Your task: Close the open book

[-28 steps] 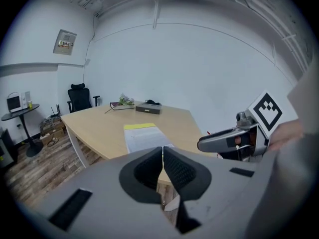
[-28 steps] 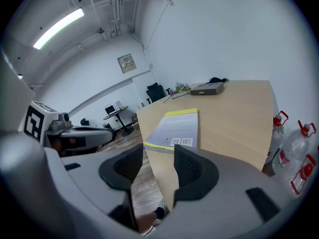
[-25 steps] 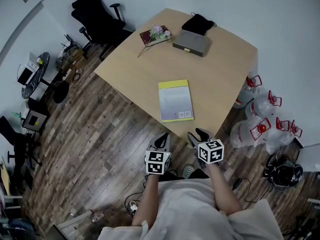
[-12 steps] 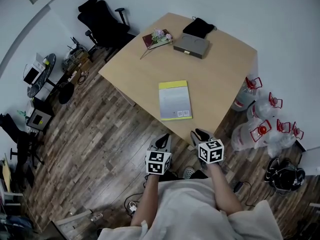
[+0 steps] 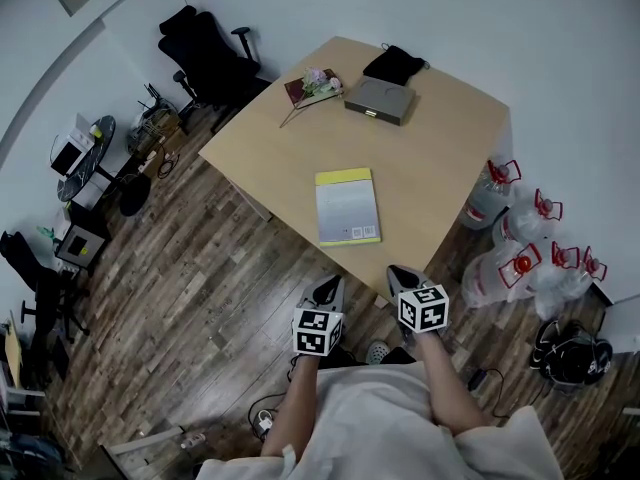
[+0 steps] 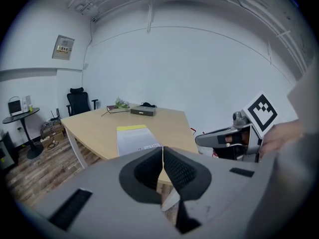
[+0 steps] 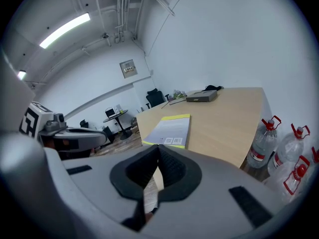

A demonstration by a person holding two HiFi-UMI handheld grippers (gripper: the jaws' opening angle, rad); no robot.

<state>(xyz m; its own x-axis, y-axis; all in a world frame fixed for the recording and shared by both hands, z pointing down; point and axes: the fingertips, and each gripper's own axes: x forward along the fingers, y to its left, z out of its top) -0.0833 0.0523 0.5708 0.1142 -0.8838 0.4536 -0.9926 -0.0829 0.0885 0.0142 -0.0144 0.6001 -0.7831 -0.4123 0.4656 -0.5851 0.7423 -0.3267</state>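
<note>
Left gripper (image 5: pixel 328 286) and right gripper (image 5: pixel 402 278) sit at 6 o'clock in the head view, just off the table (image 5: pixel 440 158) edge. On both, the jaws are pressed tip to tip with nothing between them. The book (image 5: pixel 347 206) lies flat and closed at 12 o'clock from them, near the front edge, yellow band on its far end. Further out at 12 o'clock are the grey box (image 5: pixel 379 100) and the black pouch (image 5: pixel 394 65).

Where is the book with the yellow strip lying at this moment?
In the head view the book lies flat near the front edge of the table, about mid-frame, with the grey box farther back.
</note>
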